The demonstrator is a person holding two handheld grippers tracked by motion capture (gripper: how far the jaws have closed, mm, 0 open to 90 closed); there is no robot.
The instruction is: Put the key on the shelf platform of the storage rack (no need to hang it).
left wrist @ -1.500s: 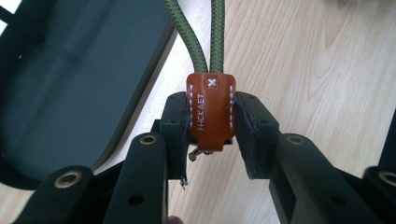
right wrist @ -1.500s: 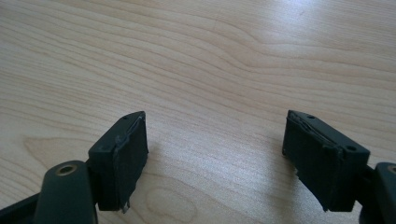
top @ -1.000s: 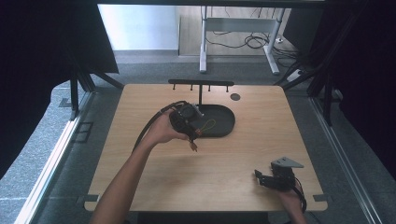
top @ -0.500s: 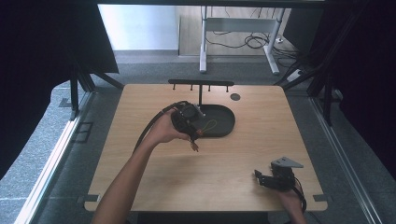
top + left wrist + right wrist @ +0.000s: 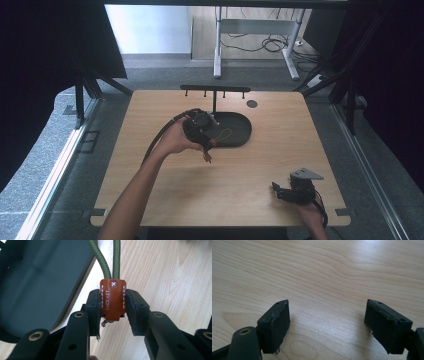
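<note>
Gripping a brown leather tab (image 5: 113, 299), the left gripper (image 5: 113, 312) has its 2 black jaws pressed against the tab's 2 stitched sides. White lettering runs along the tab and a small white cross stitch sits near its top. From the tab's upper end, 2 strands of green cord (image 5: 105, 260) lead away over the wooden table (image 5: 162, 272). Just to one side lies a dark oval tray (image 5: 37, 285), its rim close to the cord.

From the high view, the left gripper (image 5: 204, 137) is held by the person's left hand (image 5: 176, 140) at the near edge of the dark oval tray (image 5: 240, 131), and the green cord (image 5: 225, 135) forms a thin loop lying on the tray. Behind the tray stands a black rack (image 5: 215, 90) with a crossbar and small pegs. A small dark round spot (image 5: 252, 103) marks the table to the right of the rack.

Near the table's front right corner, the right gripper (image 5: 281, 192) rests low over the wood with a grey plate on top. Its jaws stand wide apart, seen in the right gripper view (image 5: 325, 325), with bare wood grain between them.
</note>
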